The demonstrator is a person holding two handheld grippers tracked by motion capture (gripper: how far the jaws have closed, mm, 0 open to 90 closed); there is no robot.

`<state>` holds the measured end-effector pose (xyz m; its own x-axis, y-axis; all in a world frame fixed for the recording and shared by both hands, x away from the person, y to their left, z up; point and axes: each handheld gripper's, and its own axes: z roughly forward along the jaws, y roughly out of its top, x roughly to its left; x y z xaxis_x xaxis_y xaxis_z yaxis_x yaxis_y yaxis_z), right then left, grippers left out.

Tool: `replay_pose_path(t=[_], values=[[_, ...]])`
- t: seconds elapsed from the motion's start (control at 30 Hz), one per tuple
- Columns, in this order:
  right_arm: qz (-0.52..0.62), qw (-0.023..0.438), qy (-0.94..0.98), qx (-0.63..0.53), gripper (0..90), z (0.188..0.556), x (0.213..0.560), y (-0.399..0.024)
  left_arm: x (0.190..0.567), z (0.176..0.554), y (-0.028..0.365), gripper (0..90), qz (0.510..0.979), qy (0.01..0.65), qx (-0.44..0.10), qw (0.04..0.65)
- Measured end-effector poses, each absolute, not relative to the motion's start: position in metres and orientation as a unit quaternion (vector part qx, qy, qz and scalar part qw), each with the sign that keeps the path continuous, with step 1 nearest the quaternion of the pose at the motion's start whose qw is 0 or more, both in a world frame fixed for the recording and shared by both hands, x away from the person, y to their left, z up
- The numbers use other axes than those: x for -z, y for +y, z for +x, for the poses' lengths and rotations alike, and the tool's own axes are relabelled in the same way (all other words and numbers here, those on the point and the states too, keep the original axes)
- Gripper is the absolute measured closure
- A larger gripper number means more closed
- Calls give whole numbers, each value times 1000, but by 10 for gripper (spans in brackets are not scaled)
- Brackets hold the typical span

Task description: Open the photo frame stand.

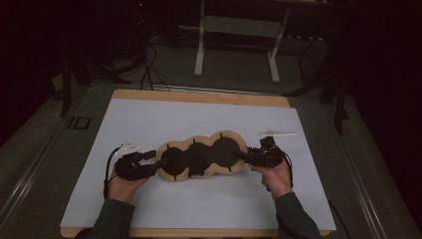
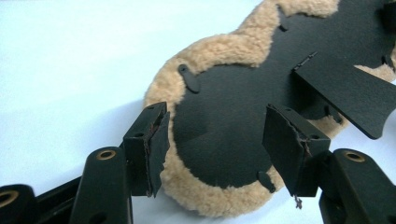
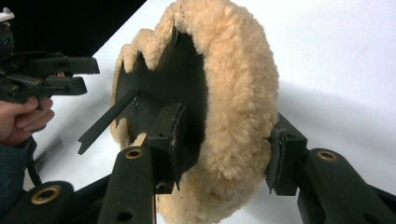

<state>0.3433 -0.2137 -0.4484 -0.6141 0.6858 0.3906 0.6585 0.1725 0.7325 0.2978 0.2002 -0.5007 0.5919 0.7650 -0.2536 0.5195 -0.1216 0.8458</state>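
A three-lobed pad [image 1: 201,155] with tan fleece around a black backing lies across the middle of the white mat. My right gripper [image 1: 245,158] holds its right end. In the right gripper view the jaws [image 3: 226,154] clamp the pad [image 3: 233,93] through its thickness, one on the black face and one on the fleece. My left gripper [image 1: 155,162] stands open at the pad's left end. In the left gripper view the jaws [image 2: 219,154] flank that end [image 2: 224,135] without pressing it. A loose black strap [image 2: 345,93] sticks up from the backing.
A small white part [image 1: 277,132] lies on the white mat [image 1: 199,204] behind my right hand. The mat covers a wooden table [image 1: 199,95]. A white stand [image 1: 234,40] and cables are on the dark floor beyond.
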Motion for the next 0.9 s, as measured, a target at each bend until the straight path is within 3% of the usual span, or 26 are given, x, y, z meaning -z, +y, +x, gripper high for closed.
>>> replay_pose_path(t=[0.9], values=[[384, 53, 807, -445, 528, 337, 455, -217, 515, 309, 205, 380, 738, 443, -113, 496]])
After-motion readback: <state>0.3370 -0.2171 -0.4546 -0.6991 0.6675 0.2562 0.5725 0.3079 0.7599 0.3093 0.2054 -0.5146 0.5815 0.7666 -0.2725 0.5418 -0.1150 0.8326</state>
